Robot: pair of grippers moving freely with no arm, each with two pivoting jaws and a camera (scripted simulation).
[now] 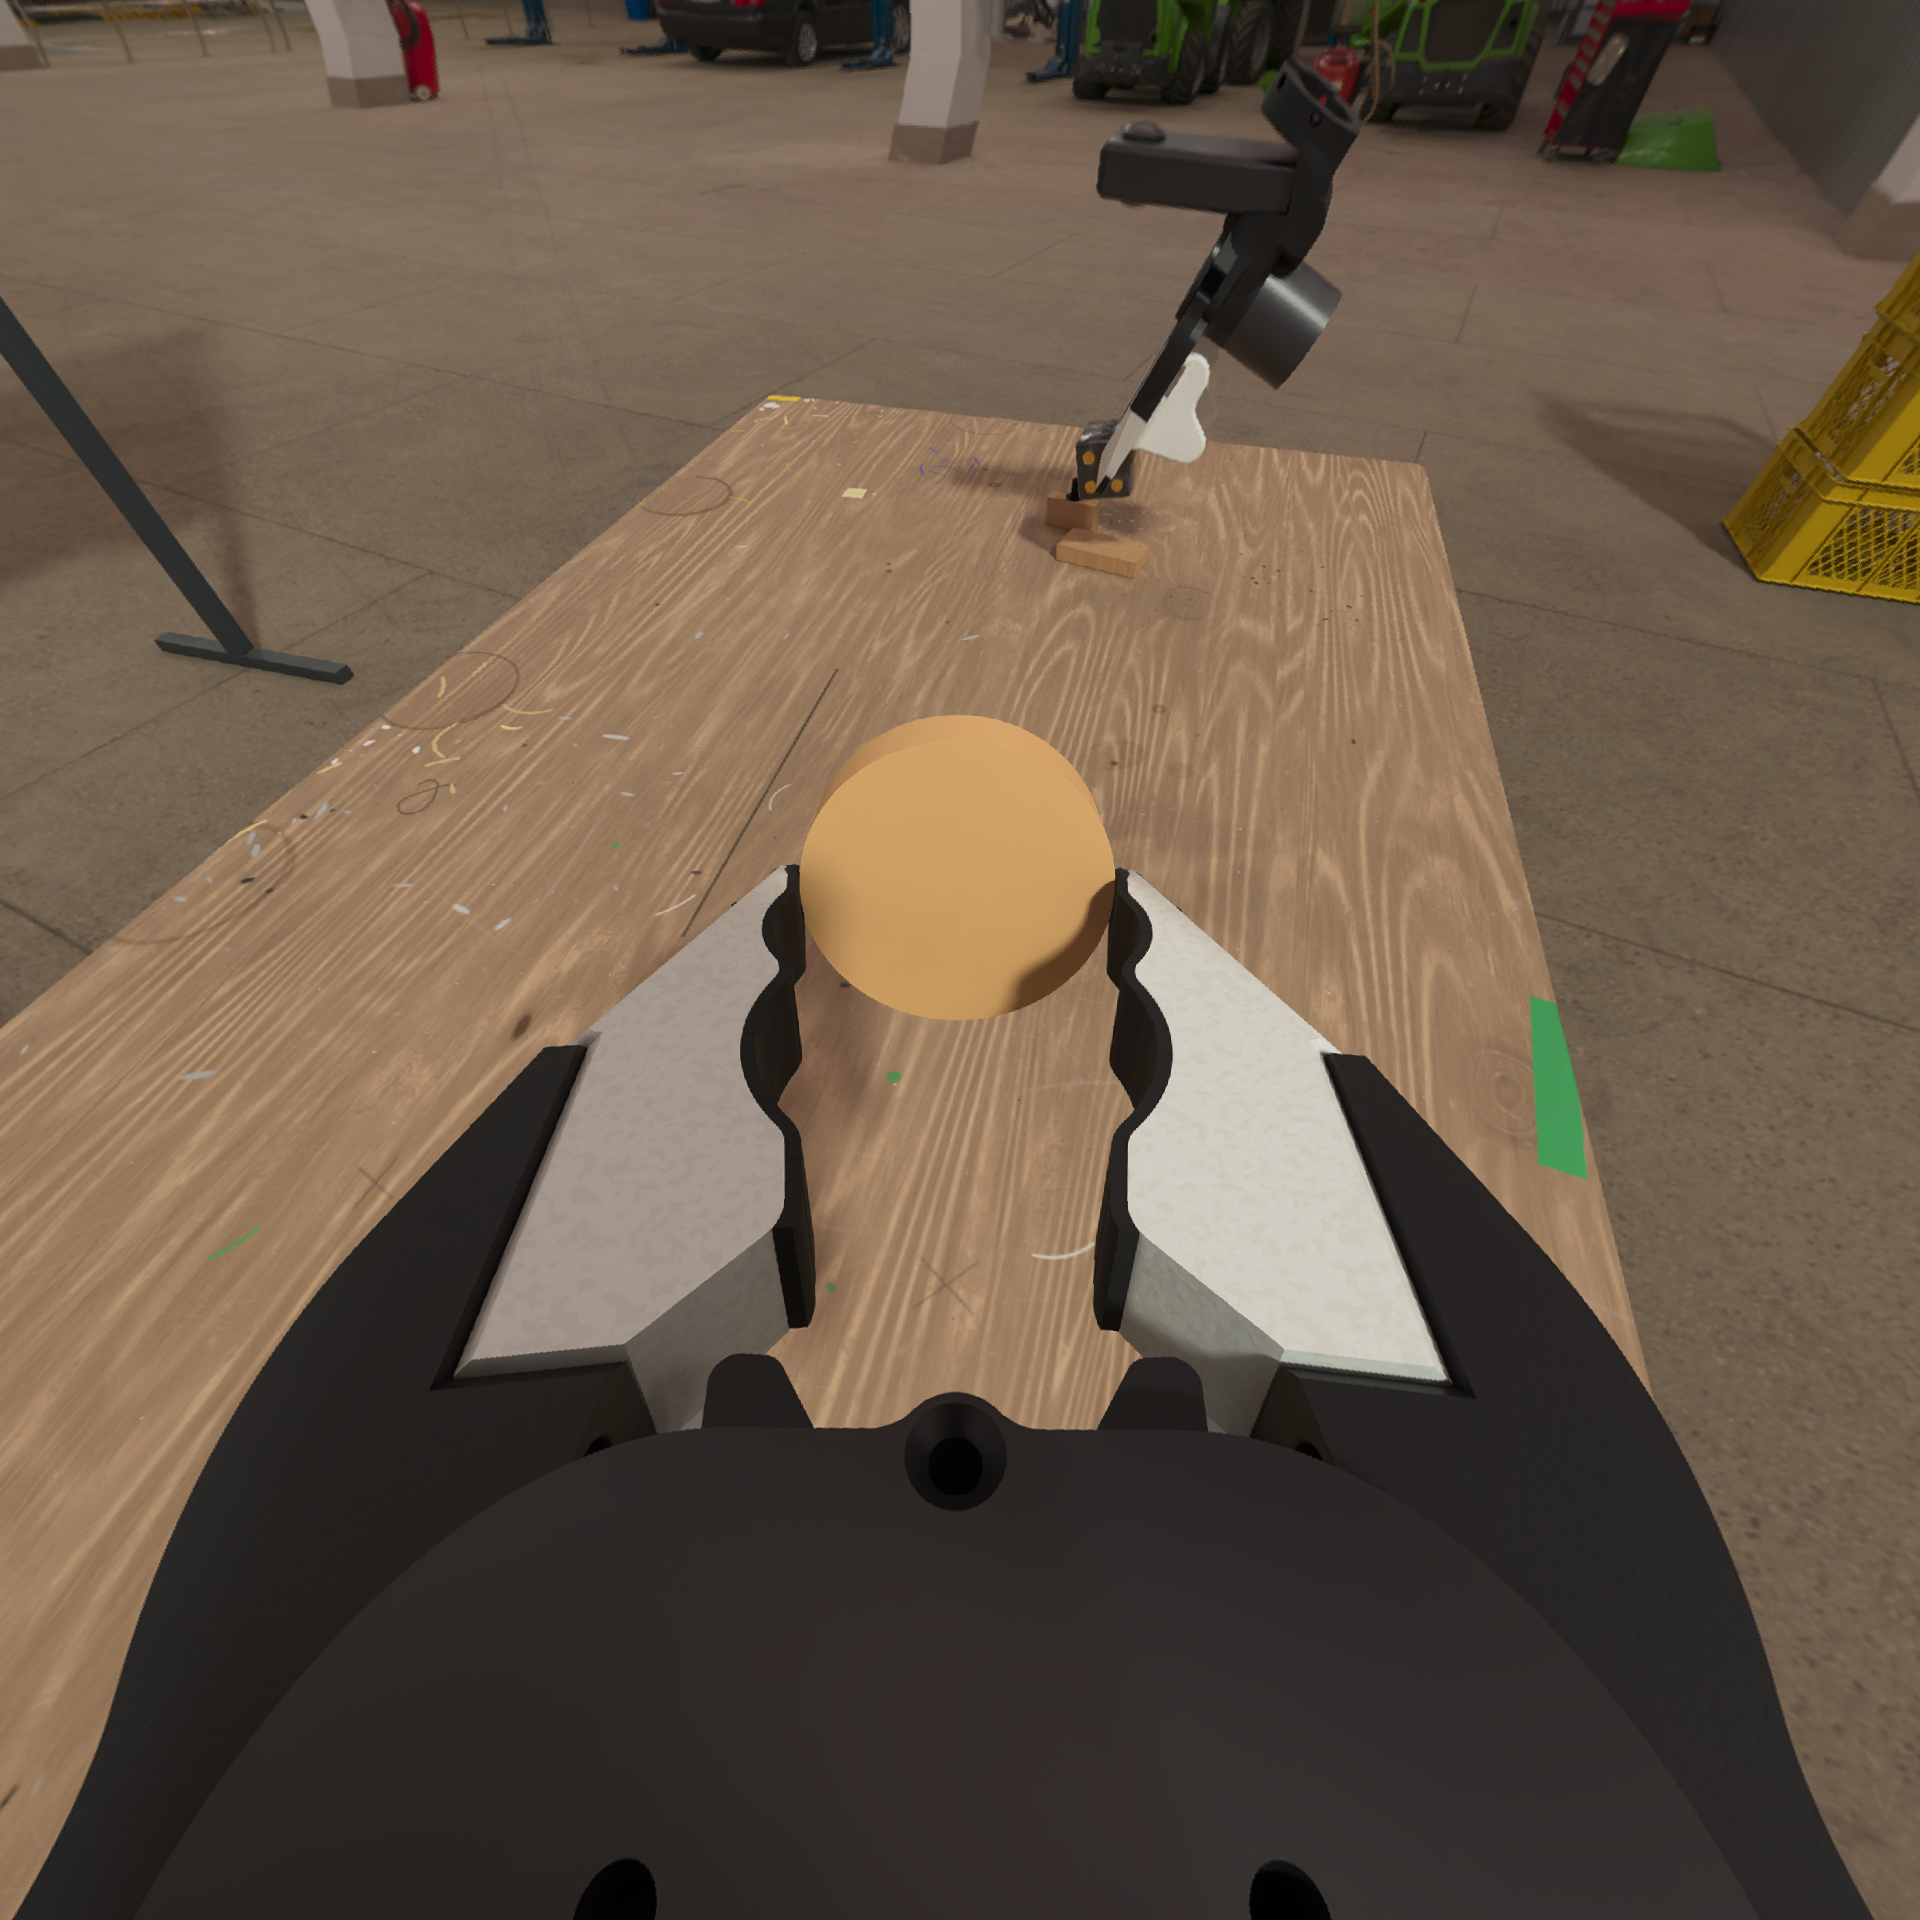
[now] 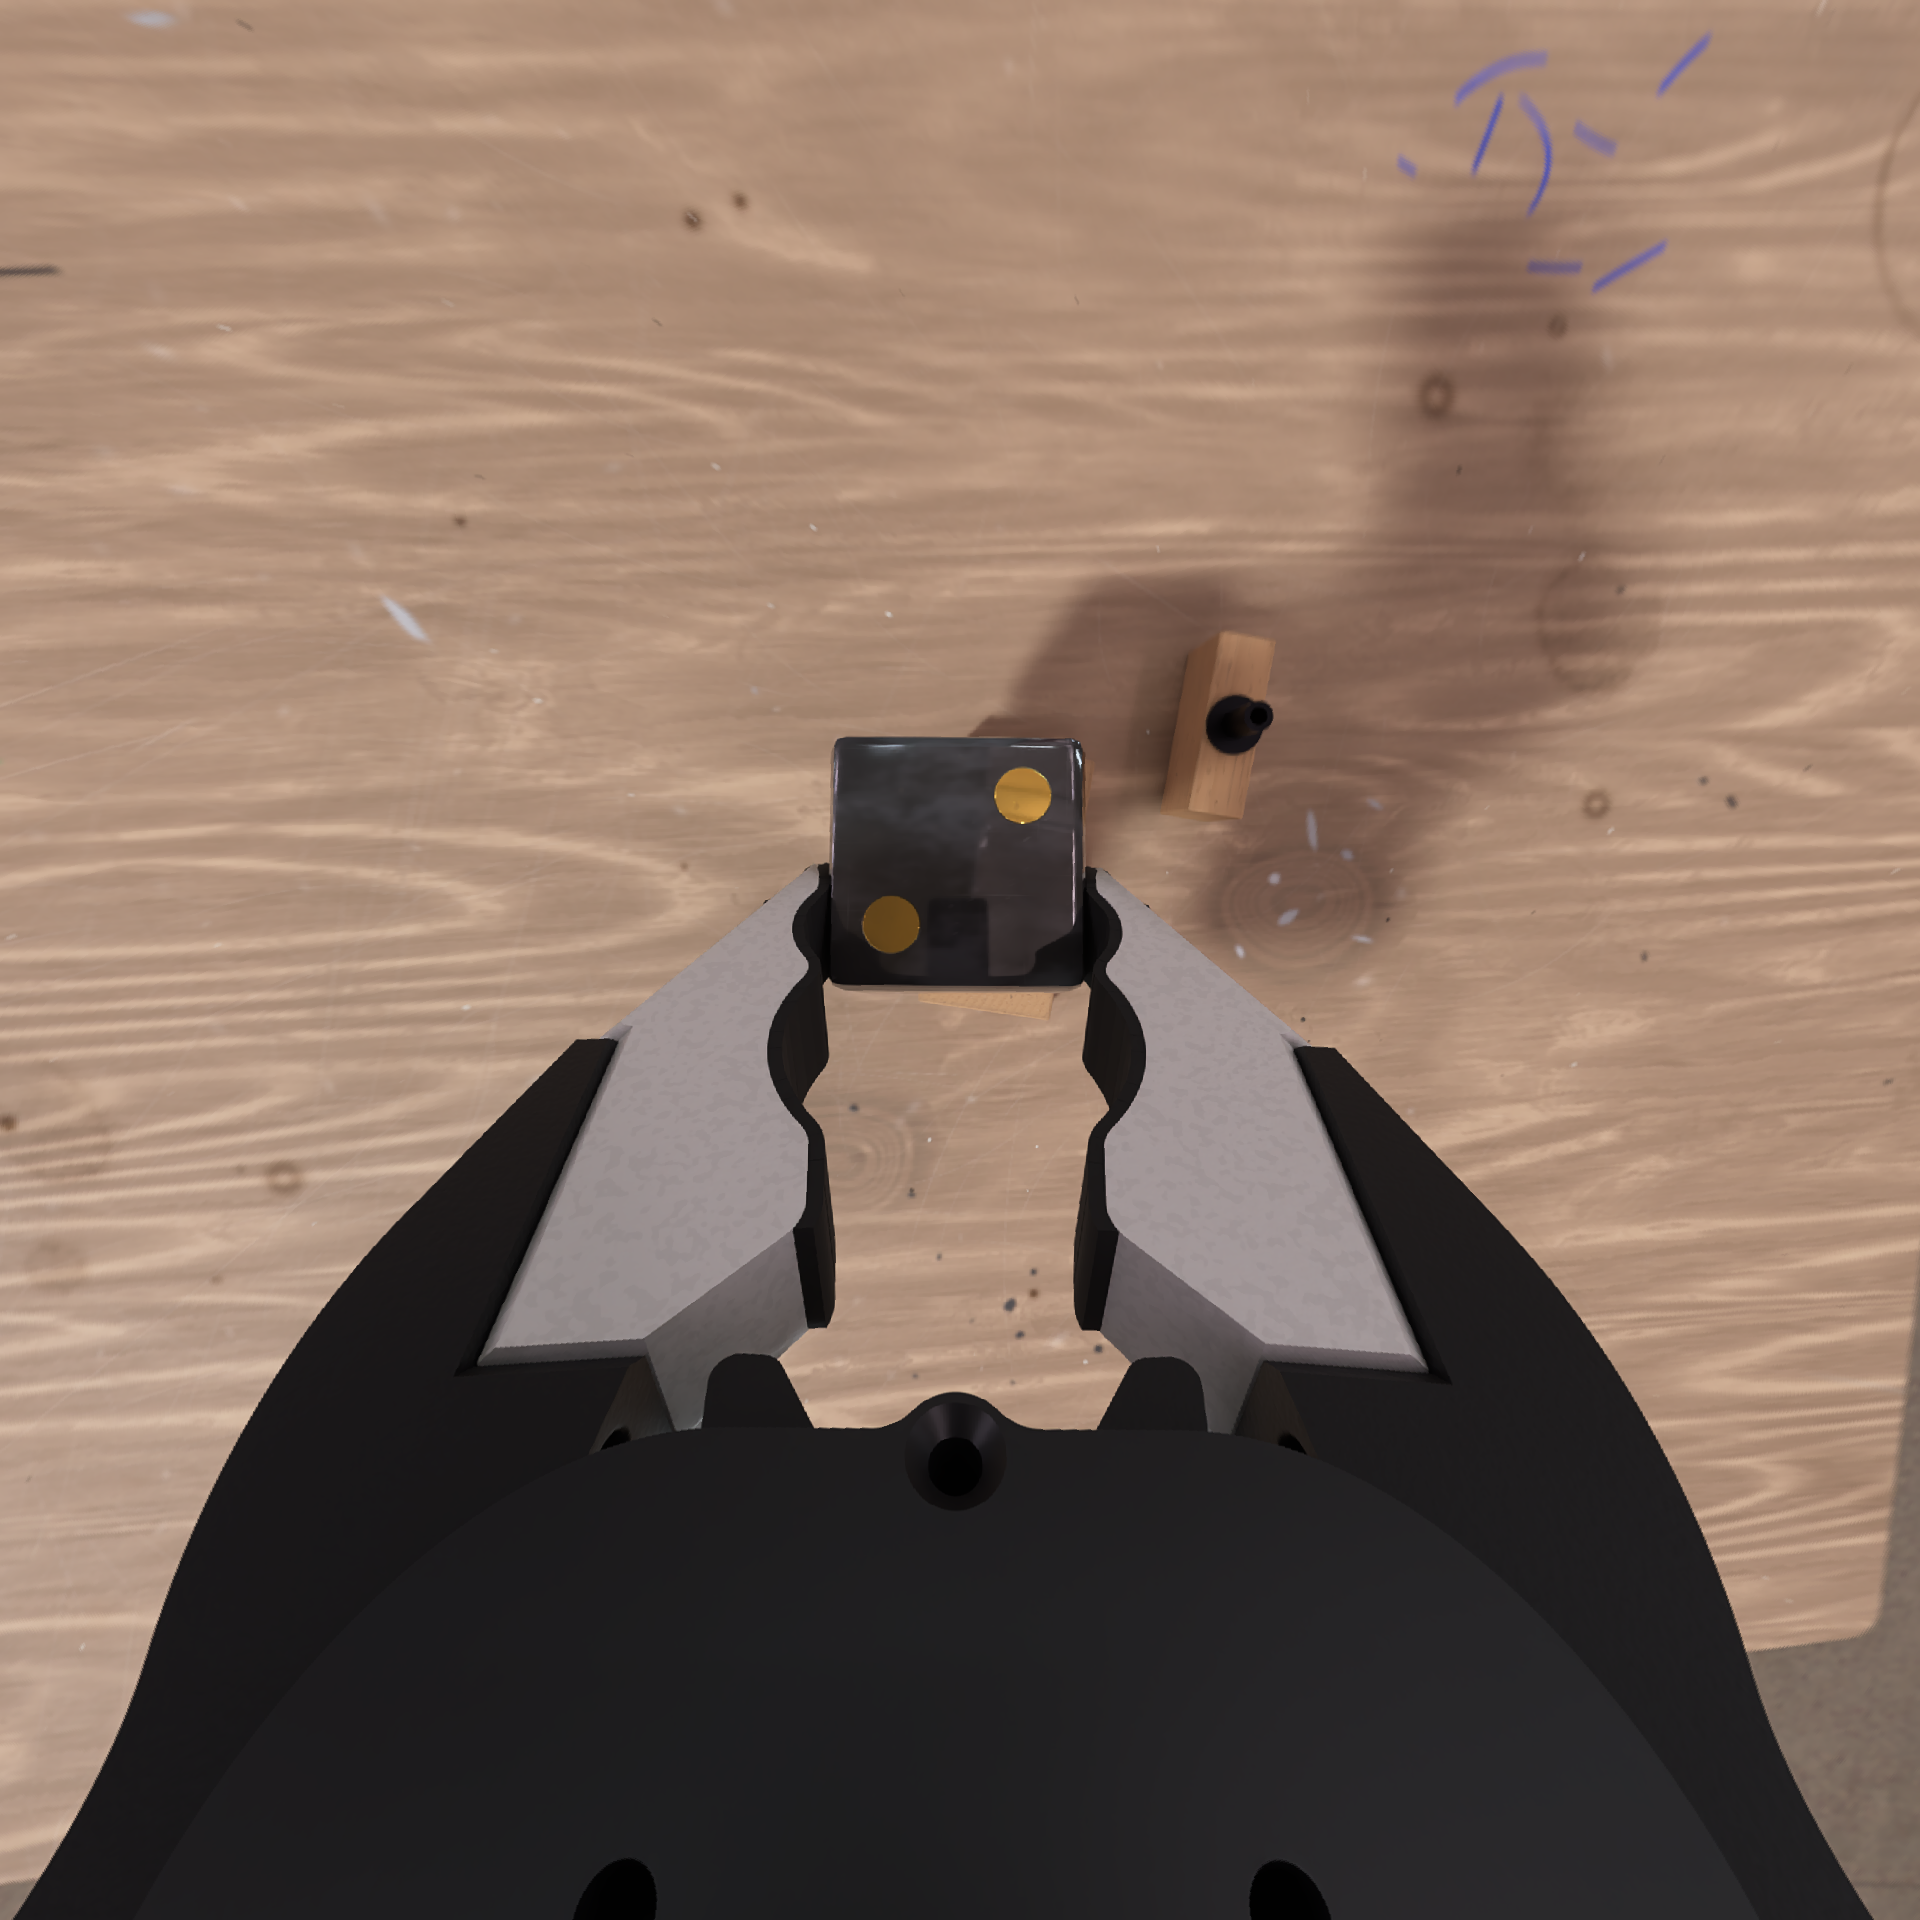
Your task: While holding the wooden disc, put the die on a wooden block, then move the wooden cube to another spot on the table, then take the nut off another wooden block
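My left gripper point(image 1: 956, 883) is shut on the round wooden disc point(image 1: 951, 831) and holds it upright above the wooden table point(image 1: 623, 935). My right gripper point(image 2: 956, 883) is shut on the black die point(image 2: 956, 831) with yellow dots. It points down at the table. A flat wooden block point(image 2: 992, 1004) peeks out just beneath the die; I cannot tell if they touch. To the right, a second wooden block point(image 2: 1218, 758) carries a black nut point(image 2: 1236, 719). The left wrist view shows the right gripper point(image 1: 1103, 473), the die point(image 1: 1089, 457) and both blocks point(image 1: 1101, 551) far ahead.
The table's right edge and rounded corner point(image 2: 1886, 1558) lie close to the blocks. Blue scribbles point(image 2: 1538, 145) mark the tabletop. Off the table stand yellow crates point(image 1: 1839, 488) at the right and a dark metal stand point(image 1: 187, 582) at the left. Green tape point(image 1: 1556, 1091) marks the table's right edge.
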